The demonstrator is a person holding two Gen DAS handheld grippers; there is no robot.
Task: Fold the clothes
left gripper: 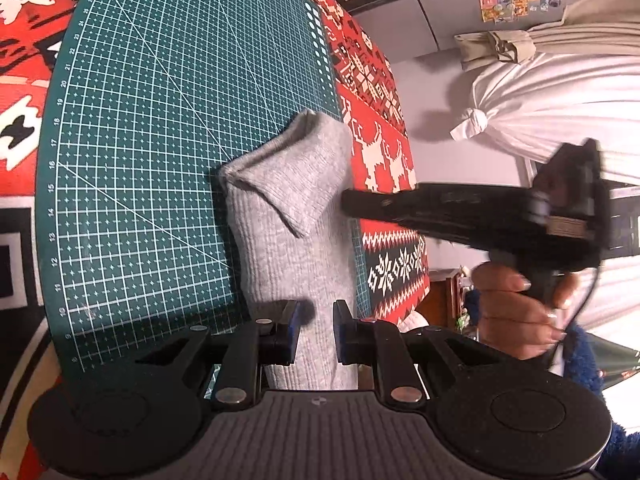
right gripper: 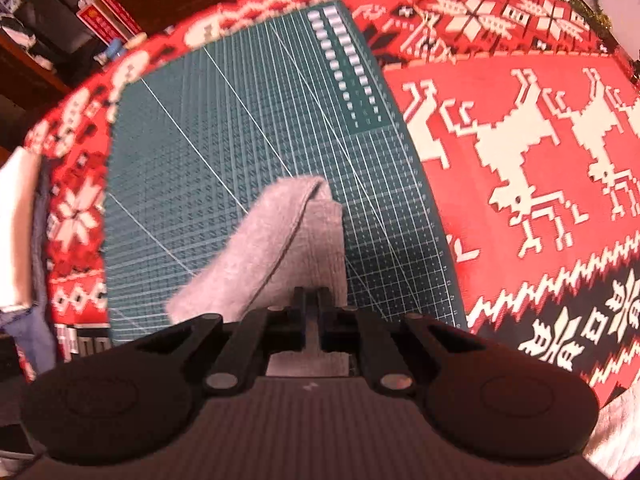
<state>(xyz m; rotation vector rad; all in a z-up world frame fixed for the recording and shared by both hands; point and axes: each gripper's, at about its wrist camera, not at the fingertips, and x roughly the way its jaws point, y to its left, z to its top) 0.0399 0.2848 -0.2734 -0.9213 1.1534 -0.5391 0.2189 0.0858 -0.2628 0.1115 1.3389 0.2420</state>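
1. Grey knit garment point(left gripper: 292, 216): one piece, lying on the green cutting mat point(left gripper: 160, 120), one corner folded over; its near end runs between the left hand-held gripper's fingers.
2. Writing: the mat's edge scale reads 8 to 21 and beyond. No brand legible.
3. Count: one garment, one mat, two hand-held grippers, one red patterned tablecloth point(right gripper: 520, 184) over the table, with two white reindeer motifs.
4. Left hand-held gripper point(left gripper: 314, 332): jaws narrowly open, straddling the cloth, blue pads clear of it.
5. Right hand-held gripper point(right gripper: 313, 300): jaws nearly closed, pinching the garment's edge. In the left view a hand point(left gripper: 516, 312) holds it.
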